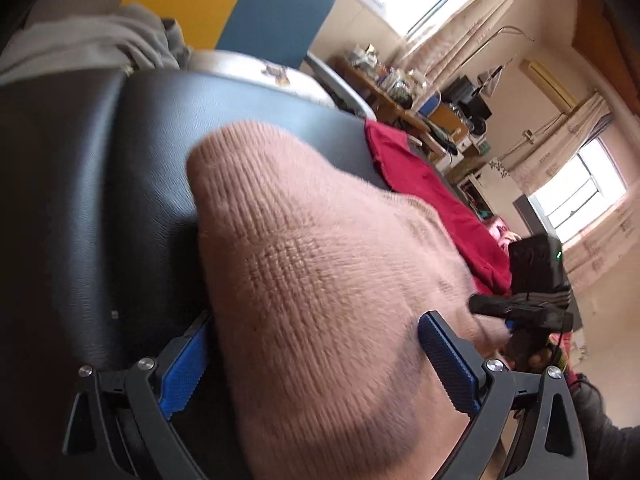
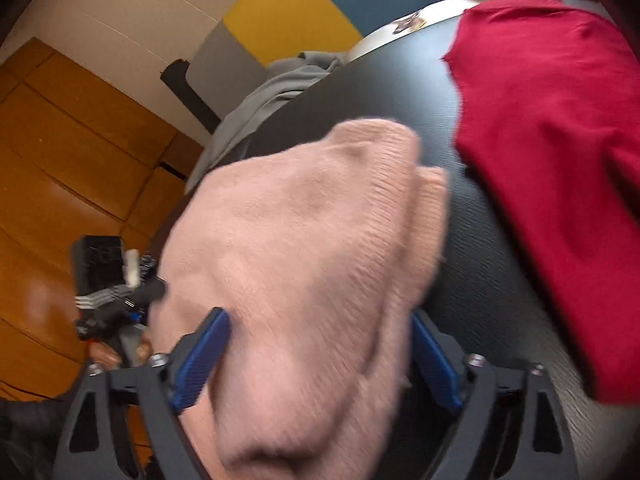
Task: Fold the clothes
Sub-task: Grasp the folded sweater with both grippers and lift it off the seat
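A: Where's the sweater [image 1: 320, 280]?
B: Pink knit, centre of both frames, on the black top [image 1: 100, 160]. Bunched, fills the middle and runs down to the bottom edge.
A: Left claw [image 1: 316, 360]?
B: Spread wide. Blue pads [image 1: 184, 372] flank the knit either side at the bottom of the frame. Not pinching; can't tell if the pads touch the fabric.
A: Right claw [image 2: 320, 360]?
B: Same, also agape, sweater [image 2: 304, 260] between its pads [image 2: 204, 364]. Blurry.
A: What differs btw views?
B: Left view: red cloth [image 1: 432, 200] mid-right, grey garment [image 1: 80, 48] upper left, windows and cluttered desk upper right, plus the other claw's body lower right. Right view: red cloth [image 2: 560, 160] fills upper right, grey garment [image 2: 272, 92] upper centre, wood panels at left, the other claw lower left w/ fingers on its handle.
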Demonstrator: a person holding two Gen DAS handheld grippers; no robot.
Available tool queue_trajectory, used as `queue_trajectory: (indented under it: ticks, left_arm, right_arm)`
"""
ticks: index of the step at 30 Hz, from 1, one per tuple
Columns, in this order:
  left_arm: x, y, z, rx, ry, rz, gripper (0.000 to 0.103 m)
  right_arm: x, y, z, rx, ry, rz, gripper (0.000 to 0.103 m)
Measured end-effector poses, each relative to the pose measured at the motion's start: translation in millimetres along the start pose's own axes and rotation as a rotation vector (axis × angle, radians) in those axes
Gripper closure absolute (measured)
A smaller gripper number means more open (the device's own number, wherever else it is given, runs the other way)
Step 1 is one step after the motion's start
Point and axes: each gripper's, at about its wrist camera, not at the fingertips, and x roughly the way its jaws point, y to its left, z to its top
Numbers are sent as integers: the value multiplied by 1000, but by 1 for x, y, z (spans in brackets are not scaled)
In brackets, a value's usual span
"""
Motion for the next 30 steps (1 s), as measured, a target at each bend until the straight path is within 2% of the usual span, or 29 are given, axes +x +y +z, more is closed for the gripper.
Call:
queue_trajectory:
  ticks: [6, 7, 8, 9, 10, 11, 15, 18, 22, 25, 30]
  left_arm:
    - [2, 1, -5, -21, -23, -52, 1]
    - [1, 0, -6, -18, -21, -48, 3]
    - [-1, -2, -7, -18, -22, -44, 17]
    - [-4, -2, -10, -25, -30, -41, 34]
    - [-8, -2, -12, -32, -38, -38, 39]
    - [-13, -3, -16, -39, -49, -33, 52]
    - [-60, -6, -41, -38, -132, 18, 57]
    - [-105, -7, -63, -34, -193, 64, 58]
    - [-179, 1, -91, -55, -308, 138, 58]
    - [-245, 5, -111, -59, -426, 222, 58]
    - [-375, 11, -127, -82, -693, 350, 58]
  right_arm:
    - [16, 14, 4, -71, 22, 10, 0]
    - [17, 21, 0, -132, 33, -33, 4]
    - [18, 27, -4, -188, 42, -77, 12]
    - [18, 31, -5, -208, 33, -120, 24]
    - [17, 34, -8, -203, 29, -109, 33]
    - [17, 38, -11, -198, 25, -98, 48]
    - [26, 67, -23, -253, 36, -76, 55]
    - [43, 99, -30, -300, 66, -12, 58]
    - [80, 159, -35, -349, 104, 170, 59]
    - [114, 225, -35, -424, 132, 304, 59]
    - [155, 357, -11, -569, 136, 528, 59]
